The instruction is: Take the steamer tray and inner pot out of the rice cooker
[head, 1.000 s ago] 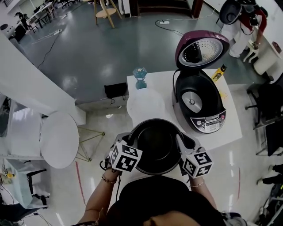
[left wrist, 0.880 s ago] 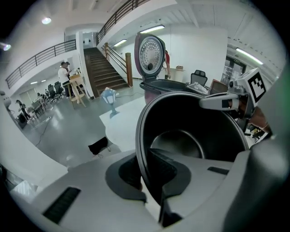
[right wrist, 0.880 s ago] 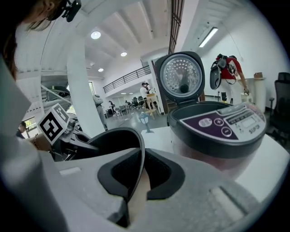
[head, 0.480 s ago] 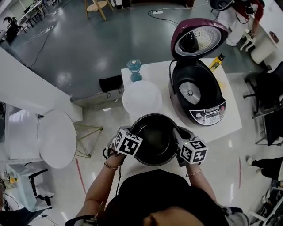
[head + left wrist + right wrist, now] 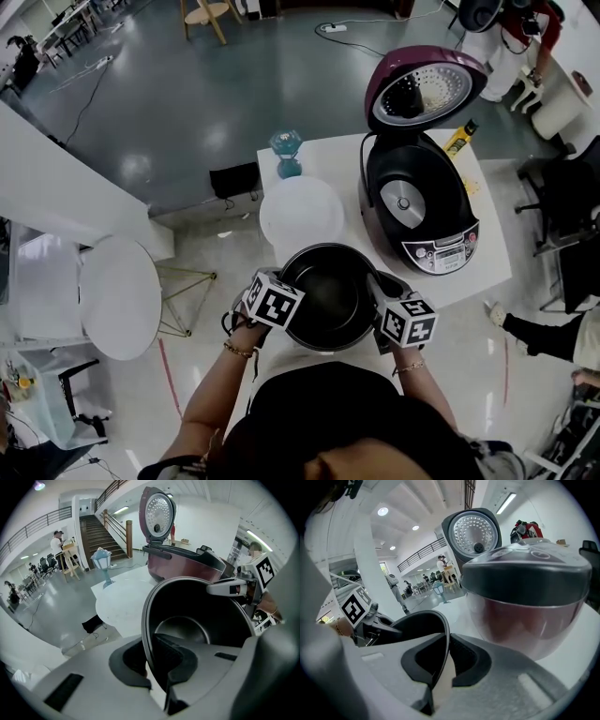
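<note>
**Head view.** The dark, round metal inner pot (image 5: 330, 295) is out of the cooker, over the near edge of the white square table (image 5: 487, 253). It is held from both sides. Whether its base touches the tabletop cannot be told.

- The left gripper (image 5: 151, 660) has its jaws pinched on the pot's thin rim, one dark pad inside the wall and one outside.
- The right gripper (image 5: 443, 660) has its jaws clamped on the opposite rim in the same way.

The white, round, flat steamer tray (image 5: 302, 211) lies on the table just beyond the pot and left of the cooker.

The maroon-and-black rice cooker (image 5: 422, 211) stands on the right part of the table. Its perforated lid (image 5: 427, 89) is raised upright, and the grey heating plate (image 5: 403, 202) is bare in the cavity.

A small teal ornament (image 5: 287, 150) stands at the table's far left corner. A yellow bottle (image 5: 461, 136) lies behind the cooker.

**Gripper views.** Each gripper view shows the pot wall passing between that gripper's pads, with the cooker beyond it.
</note>
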{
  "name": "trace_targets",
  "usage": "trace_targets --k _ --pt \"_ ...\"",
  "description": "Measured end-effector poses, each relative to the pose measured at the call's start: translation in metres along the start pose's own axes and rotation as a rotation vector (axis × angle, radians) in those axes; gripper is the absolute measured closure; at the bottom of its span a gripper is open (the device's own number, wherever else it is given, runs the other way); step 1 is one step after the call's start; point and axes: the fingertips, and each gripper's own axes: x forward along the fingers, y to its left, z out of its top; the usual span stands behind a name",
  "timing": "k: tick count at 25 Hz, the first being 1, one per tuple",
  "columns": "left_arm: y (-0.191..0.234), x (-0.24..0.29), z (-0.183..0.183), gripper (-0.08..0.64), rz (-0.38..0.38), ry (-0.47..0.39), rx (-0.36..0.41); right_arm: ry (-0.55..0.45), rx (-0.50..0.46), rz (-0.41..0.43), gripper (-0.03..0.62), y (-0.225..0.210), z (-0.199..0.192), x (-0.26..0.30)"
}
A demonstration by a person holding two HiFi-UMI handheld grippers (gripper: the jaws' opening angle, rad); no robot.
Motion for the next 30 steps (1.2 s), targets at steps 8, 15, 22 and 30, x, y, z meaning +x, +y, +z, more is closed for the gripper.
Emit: trace_targets --k 8,15,22,30 --pt "-0.004 -0.001 0.004 0.537 -0.038 -0.092 -0.023 -0.003 -0.081 -0.047 0.557 -0.004 0.002 0.002" --pt "0.004 -0.021 0.011 0.339 -0.061 -0.239 -0.079 -0.023 -0.116 -0.091 0.503 -0.008 0.012 -0.011" --pt "0.020 -0.084 0.044 0.334 0.004 -0.595 -0.152 -0.229 -0.228 -0.193 0.474 -0.001 0.066 -0.052" --pt "0.008 -0.192 0.094 0.429 0.035 -0.931 -0.070 -0.521 -0.388 -0.013 0.479 0.063 0.141 -0.102"
